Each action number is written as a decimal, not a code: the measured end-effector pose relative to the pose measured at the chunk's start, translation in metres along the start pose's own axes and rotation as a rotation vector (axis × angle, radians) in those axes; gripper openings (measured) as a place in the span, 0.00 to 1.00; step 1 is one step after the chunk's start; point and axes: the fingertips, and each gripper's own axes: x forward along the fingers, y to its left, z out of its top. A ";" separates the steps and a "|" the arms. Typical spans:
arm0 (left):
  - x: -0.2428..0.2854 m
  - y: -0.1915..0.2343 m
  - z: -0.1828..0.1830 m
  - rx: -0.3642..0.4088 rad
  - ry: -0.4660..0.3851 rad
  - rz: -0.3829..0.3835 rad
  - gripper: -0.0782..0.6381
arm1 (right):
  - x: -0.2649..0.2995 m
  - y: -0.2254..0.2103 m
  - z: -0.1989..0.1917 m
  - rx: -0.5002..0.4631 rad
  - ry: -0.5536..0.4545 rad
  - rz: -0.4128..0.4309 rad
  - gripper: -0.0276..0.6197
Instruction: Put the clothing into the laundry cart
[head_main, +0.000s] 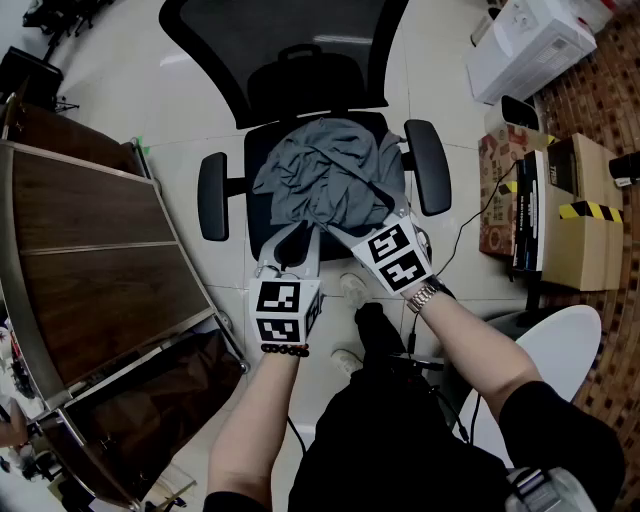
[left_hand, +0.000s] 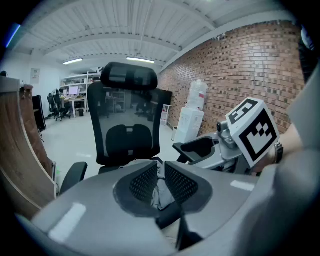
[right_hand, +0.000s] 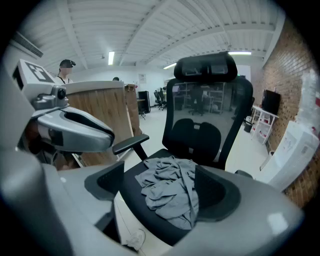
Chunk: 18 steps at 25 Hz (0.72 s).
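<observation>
A crumpled grey garment (head_main: 325, 175) lies on the seat of a black office chair (head_main: 300, 60). My left gripper (head_main: 298, 235) is at the garment's near edge. In the left gripper view its jaws (left_hand: 160, 182) stand almost together, with a strip of the grey cloth (left_hand: 161, 192) pinched in the narrow gap. My right gripper (head_main: 368, 215) is over the garment's near right side, open. In the right gripper view the wide jaws (right_hand: 160, 187) frame the garment (right_hand: 170, 192) without touching it. The laundry cart (head_main: 100, 220), wood panels in a metal frame, stands at the left.
The chair's armrests (head_main: 428, 165) flank the seat. Cardboard boxes (head_main: 580, 210) and a white appliance (head_main: 530, 45) stand at the right by a brick wall. A white round seat (head_main: 560, 345) is near my right arm. A person (right_hand: 65, 70) stands behind the cart.
</observation>
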 end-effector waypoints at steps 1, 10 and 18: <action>0.016 0.009 -0.006 -0.008 0.001 0.005 0.17 | 0.019 -0.009 -0.008 0.004 0.014 0.005 0.72; 0.137 0.084 -0.057 -0.091 0.076 0.034 0.24 | 0.172 -0.080 -0.077 0.057 0.175 0.063 0.87; 0.204 0.130 -0.112 -0.160 0.132 0.042 0.28 | 0.265 -0.114 -0.141 0.063 0.313 0.065 0.95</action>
